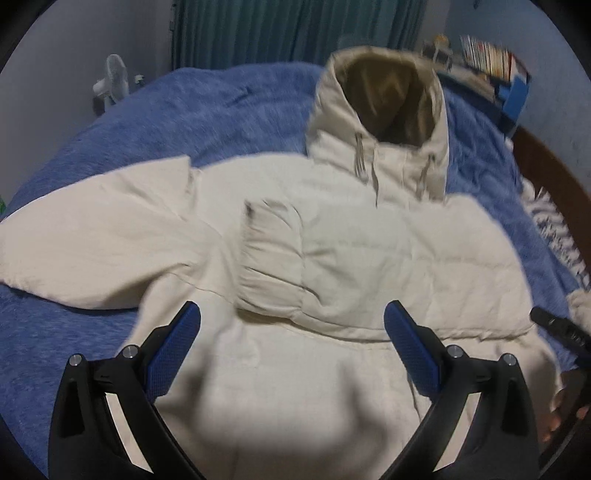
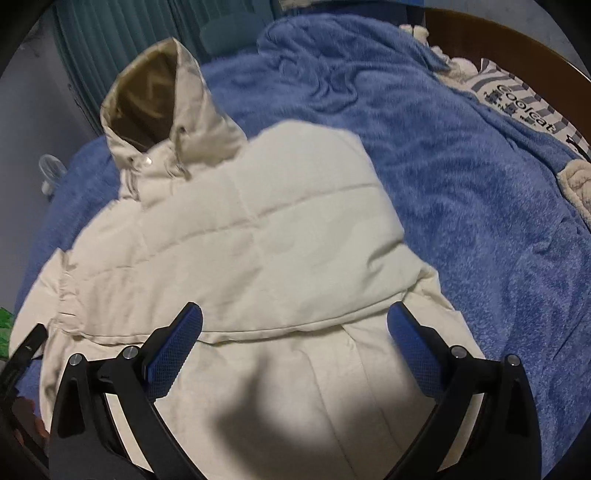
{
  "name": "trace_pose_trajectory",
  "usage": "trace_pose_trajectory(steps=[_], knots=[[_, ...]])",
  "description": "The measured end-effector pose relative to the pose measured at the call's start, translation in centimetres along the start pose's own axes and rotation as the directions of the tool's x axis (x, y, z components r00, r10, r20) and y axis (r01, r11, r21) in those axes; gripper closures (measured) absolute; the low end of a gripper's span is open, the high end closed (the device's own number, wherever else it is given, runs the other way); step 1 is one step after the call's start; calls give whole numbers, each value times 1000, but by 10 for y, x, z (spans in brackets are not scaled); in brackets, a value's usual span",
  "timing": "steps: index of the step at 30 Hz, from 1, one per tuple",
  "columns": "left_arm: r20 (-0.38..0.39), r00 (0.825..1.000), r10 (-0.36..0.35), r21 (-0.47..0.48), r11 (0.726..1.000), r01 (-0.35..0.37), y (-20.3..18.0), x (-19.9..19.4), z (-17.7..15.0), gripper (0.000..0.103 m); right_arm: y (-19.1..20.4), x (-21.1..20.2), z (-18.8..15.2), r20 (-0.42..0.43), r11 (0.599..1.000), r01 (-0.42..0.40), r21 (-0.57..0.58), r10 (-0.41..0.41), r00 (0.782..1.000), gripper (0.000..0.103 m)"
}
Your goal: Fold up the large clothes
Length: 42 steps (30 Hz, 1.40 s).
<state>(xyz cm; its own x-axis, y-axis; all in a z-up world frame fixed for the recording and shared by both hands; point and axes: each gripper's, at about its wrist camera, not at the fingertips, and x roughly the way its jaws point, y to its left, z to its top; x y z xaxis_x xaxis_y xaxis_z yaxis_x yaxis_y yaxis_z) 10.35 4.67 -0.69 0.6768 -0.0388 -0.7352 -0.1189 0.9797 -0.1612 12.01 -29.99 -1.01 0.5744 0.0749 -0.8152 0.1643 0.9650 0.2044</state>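
Note:
A cream hooded puffer jacket [image 1: 332, 258] lies front up on a blue blanket, hood [image 1: 384, 107] at the far end. Its right sleeve [image 1: 280, 251] is folded across the chest; its left sleeve [image 1: 92, 240] lies spread out to the left. My left gripper [image 1: 291, 332] is open and empty, hovering over the jacket's lower half. In the right wrist view the jacket [image 2: 240, 240] fills the middle, and my right gripper [image 2: 295, 332] is open and empty above its lower right part. The right gripper's tip shows at the right edge of the left wrist view [image 1: 554, 325].
The blue blanket [image 2: 461, 184] covers the bed. A striped pillow [image 2: 528, 107] and cream plush item [image 2: 576, 184] lie by the brown headboard [image 1: 554, 173]. A white fan [image 1: 110, 81], teal curtains [image 1: 295, 29] and a bookshelf [image 1: 487, 55] stand beyond the bed.

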Motion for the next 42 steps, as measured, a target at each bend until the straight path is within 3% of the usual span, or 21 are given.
trace_pose_trajectory(steps=[8, 17, 21, 24, 27, 30, 32, 36, 38, 42], knots=[[39, 995, 87, -35, 996, -86, 54, -41, -7, 8, 4, -21, -5, 85, 998, 18, -54, -14, 996, 6], [-14, 974, 227, -178, 958, -226, 145, -52, -18, 8, 34, -34, -12, 169, 992, 26, -123, -5, 986, 6], [-45, 981, 188, -300, 934, -193, 179, -45, -25, 8, 53, -36, -16, 207, 986, 48, -160, -14, 978, 7], [-82, 982, 167, -357, 915, -186, 195, -33, -28, 8, 65, -29, -20, 190, 974, 74, -215, -32, 981, 6], [-103, 985, 142, -390, 905, -171, 209, -25, -30, 8, 68, -20, -23, 147, 976, 15, -216, 18, 989, 6], [-42, 988, 151, -398, 904, -155, 232, -24, -20, 8, 68, -12, -26, 103, 977, -58, -203, 80, 991, 6], [-32, 982, 186, -397, 899, -183, 250, -20, -14, 8, 71, -9, -27, 93, 977, -57, -204, 78, 993, 6], [-50, 974, 220, -483, 849, -217, 294, -8, -20, 13, 75, -5, -29, 88, 975, -52, -217, 73, 993, 6], [-77, 975, 207, -519, 827, -217, 312, 4, -25, 21, 76, -3, -30, 84, 975, -48, -218, 68, 994, 6], [-37, 980, 195, -515, 837, -186, 318, 22, -18, 21, 76, 2, -30, 72, 976, -51, -213, 67, 995, 6]])
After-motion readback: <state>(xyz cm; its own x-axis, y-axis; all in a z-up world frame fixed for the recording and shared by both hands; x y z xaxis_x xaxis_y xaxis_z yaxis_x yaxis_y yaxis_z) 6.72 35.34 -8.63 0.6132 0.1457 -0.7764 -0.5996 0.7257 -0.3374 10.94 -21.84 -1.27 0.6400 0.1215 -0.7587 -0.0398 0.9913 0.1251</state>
